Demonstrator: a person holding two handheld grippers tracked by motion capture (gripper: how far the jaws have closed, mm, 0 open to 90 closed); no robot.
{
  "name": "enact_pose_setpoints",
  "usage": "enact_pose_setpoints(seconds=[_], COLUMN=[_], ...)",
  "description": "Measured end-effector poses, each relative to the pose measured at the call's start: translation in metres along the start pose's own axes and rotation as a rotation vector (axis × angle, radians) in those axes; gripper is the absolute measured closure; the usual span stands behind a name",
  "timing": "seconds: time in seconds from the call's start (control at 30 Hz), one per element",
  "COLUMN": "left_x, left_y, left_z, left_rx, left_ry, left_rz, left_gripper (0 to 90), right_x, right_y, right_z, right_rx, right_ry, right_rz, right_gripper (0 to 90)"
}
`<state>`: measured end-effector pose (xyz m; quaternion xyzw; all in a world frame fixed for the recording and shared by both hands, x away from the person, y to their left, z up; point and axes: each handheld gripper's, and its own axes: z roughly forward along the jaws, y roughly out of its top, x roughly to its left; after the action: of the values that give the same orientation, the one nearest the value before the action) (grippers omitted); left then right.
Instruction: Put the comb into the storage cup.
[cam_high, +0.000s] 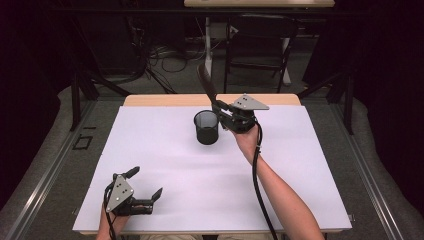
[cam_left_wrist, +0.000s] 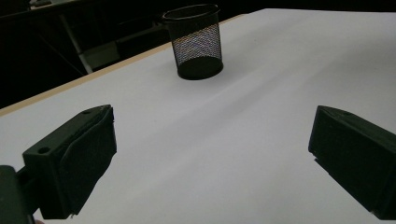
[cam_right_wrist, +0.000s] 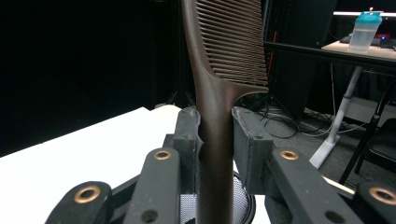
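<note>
Black hand-held gripper (cam_high: 222, 113), grey triangular plate, brass screws

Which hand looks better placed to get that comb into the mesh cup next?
The right. Its gripper already clamps the dark brown plastic comb by the handle, right beside the black wire-mesh cup. The left gripper sits open and empty at the near edge of the white table.

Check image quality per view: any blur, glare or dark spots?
High view: white table blown out, surroundings nearly black. Left gripper view: mesh cup sharp, near jaws soft and dark. Right gripper view: comb in focus, left background black, table corner overexposed.
</note>
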<state>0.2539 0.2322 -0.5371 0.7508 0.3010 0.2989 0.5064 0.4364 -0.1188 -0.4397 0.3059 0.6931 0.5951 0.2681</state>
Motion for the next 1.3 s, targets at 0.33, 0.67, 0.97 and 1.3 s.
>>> enact_pose_setpoints(seconds=[0.33, 0.67, 0.97, 1.3], left_x=[0.000, 0.000, 0.000, 0.000], left_y=[0.000, 0.000, 0.000, 0.000], left_z=[0.000, 0.000, 0.000, 0.000], left_rx=[-0.001, -0.003, -0.003, -0.005], left_ry=[-0.002, -0.004, -0.004, -0.004], left_rz=[-0.002, -0.003, -0.003, -0.002], left_gripper=[1.1, 1.1, 1.1, 1.1], right_x=[-0.002, -0.004, -0.005, -0.006], right_y=[0.002, 0.001, 0.000, 0.001], right_z=[0.007, 0.016, 0.023, 0.030], right_rx=[-0.016, -0.026, -0.049, -0.067], right_ry=[-0.010, -0.010, -0.015, -0.022], right_rz=[0.008, 0.005, 0.008, 0.002], right_gripper=[72.8, 72.8, 72.8, 72.8])
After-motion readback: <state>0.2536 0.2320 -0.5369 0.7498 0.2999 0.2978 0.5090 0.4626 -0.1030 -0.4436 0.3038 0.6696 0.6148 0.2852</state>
